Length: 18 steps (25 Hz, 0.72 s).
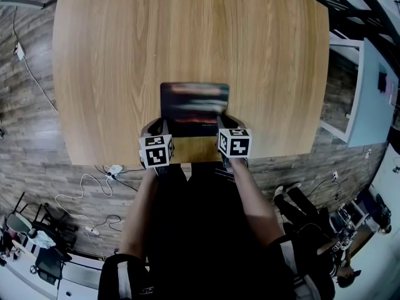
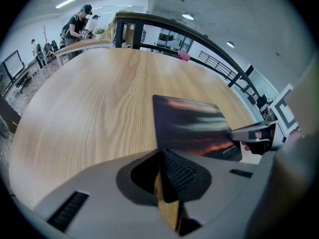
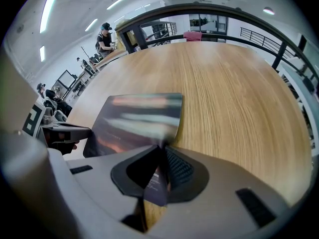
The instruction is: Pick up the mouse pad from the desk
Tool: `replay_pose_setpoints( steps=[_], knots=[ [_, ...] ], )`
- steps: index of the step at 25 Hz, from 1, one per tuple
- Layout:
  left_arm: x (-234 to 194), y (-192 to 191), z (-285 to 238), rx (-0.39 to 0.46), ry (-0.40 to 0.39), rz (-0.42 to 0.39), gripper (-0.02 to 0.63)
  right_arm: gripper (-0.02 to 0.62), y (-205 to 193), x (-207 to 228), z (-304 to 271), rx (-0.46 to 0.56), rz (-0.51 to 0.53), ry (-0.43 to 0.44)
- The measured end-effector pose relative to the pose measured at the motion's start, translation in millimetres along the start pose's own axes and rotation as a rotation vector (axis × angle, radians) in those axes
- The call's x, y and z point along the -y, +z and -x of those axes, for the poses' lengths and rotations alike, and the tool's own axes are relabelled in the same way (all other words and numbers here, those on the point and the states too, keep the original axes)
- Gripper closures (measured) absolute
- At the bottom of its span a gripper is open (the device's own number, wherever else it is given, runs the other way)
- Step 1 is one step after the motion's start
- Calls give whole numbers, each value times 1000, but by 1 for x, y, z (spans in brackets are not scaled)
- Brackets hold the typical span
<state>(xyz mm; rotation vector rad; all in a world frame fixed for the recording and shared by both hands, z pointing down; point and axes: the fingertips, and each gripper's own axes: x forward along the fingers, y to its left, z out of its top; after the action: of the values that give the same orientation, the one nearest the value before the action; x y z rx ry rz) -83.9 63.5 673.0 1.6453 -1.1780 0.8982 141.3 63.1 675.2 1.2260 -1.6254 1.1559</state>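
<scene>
A dark mouse pad [image 1: 194,107] lies on the wooden desk [image 1: 125,55], near its front edge. My left gripper [image 1: 162,129] is at the pad's near left corner and my right gripper [image 1: 222,121] at its near right corner. In the left gripper view the jaws [image 2: 160,154] stand almost together, pinching the pad's [image 2: 192,123] corner at the tips, with a sliver of desk showing behind them. In the right gripper view the jaws [image 3: 162,152] are shut on the pad's [image 3: 139,118] corner, which curls up between the pads.
The desk's front edge [image 1: 187,163] runs just behind both grippers. Cables and a power strip [image 1: 94,192] lie on the floor to the left. A railing [image 2: 199,39] runs beyond the desk's far side, and people stand at another table [image 2: 82,44] far back.
</scene>
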Motion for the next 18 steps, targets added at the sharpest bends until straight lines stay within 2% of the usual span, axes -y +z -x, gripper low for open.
replay_pose_setpoints(
  steps=[5,18],
  knots=[
    [0,1,1,1,7,-15,565,534,1,0,2,9,-1,6],
    [-2,-2,5,6,3,8,580,534,4,-4,10,36,-5,20]
  ],
)
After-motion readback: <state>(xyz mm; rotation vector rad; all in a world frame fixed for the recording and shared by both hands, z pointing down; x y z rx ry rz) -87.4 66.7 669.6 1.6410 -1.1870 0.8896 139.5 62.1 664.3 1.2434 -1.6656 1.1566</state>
